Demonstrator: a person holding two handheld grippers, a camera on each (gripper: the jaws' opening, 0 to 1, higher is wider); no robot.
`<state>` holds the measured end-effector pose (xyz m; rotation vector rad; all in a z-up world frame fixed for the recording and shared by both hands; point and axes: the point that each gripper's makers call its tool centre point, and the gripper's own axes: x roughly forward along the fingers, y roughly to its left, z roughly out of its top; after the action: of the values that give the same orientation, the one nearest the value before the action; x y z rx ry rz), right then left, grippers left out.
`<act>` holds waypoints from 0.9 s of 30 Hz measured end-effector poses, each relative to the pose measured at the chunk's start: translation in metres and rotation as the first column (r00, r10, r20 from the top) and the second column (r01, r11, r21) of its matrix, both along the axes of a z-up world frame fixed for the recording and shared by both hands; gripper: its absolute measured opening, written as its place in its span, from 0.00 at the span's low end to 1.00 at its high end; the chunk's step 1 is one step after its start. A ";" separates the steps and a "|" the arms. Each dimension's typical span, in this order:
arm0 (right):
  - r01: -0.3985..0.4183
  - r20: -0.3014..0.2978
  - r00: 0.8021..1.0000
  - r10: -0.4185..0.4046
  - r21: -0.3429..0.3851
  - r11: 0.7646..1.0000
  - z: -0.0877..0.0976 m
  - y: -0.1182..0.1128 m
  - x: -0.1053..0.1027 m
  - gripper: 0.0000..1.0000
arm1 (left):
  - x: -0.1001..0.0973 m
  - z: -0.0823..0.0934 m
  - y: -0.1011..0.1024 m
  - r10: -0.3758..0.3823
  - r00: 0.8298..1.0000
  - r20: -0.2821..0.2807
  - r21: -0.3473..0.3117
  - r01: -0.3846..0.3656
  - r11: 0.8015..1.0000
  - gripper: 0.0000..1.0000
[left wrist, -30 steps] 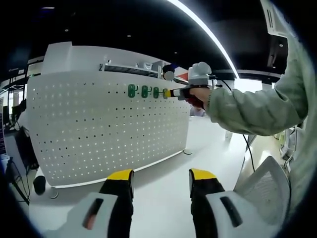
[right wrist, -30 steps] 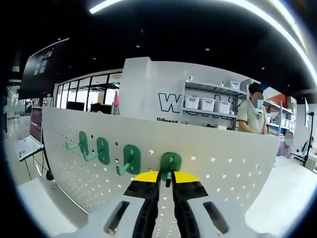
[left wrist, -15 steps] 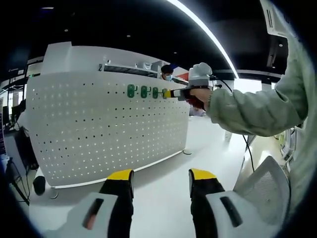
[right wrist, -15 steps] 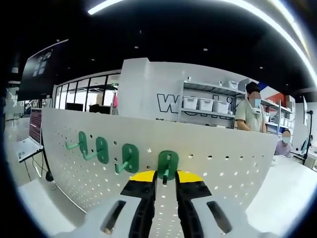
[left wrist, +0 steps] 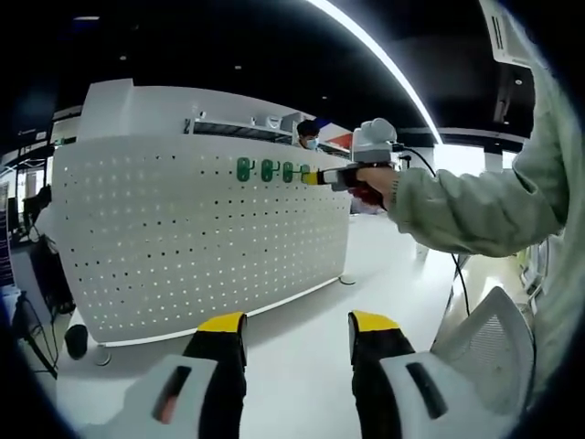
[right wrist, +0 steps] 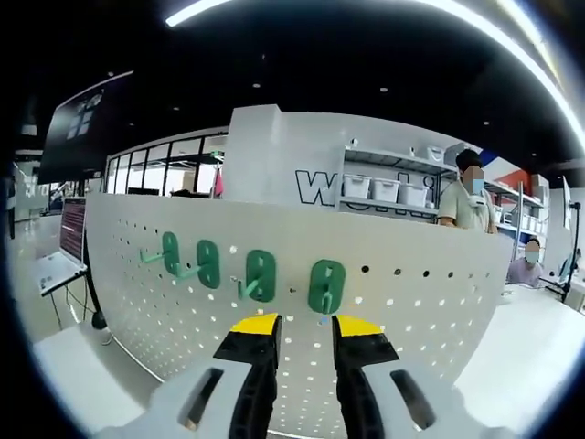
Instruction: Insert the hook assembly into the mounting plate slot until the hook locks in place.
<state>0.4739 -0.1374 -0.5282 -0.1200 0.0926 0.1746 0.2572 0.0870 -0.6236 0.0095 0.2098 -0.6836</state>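
White pegboard point(left wrist: 196, 229), upright on a white surface point(left wrist: 302, 366), curved by the lens; the mounting plate of the task. In the left gripper view it is seen whole and from afar; in the right gripper view point(right wrist: 274, 302) it is close and its ends are cut off.

Person's sleeve point(left wrist: 475, 206), pale green, entering the left gripper view from the right with the hand point(left wrist: 375, 181) on the right gripper's handle.

Shelving with white bins point(right wrist: 384, 190), beyond the board's top edge in the right gripper view; in the left gripper view only a dim strip.

Two people point(right wrist: 468, 197) behind the board at right, seen from the chest up.

Left gripper point(left wrist: 297, 331), yellow-tipped jaws standing wide apart, nothing between them, well back from the board.

Right gripper point(right wrist: 306, 329), jaws parted with a clear gap and holding nothing, tips just below the fourth hook. From the left gripper view it point(left wrist: 318, 176) is at the board's top row; its jaws are too small there to read.

Four green hooks in a row near the top of the board. Fourth hook point(right wrist: 326, 286), rightmost, seated flat on the board; whether it is locked cannot be told. The other three point(right wrist: 260, 276) show pegs sticking out.
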 end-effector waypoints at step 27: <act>-0.091 -0.112 0.990 0.090 0.001 0.996 -0.056 0.016 -0.091 0.44 | -0.013 0.022 -0.003 -0.001 0.999 0.053 0.040 -0.001 0.999 0.46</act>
<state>0.3827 -0.1215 -0.5838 -0.1189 0.1997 0.2720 0.2439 0.0839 -0.6018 0.0653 0.1725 -0.6785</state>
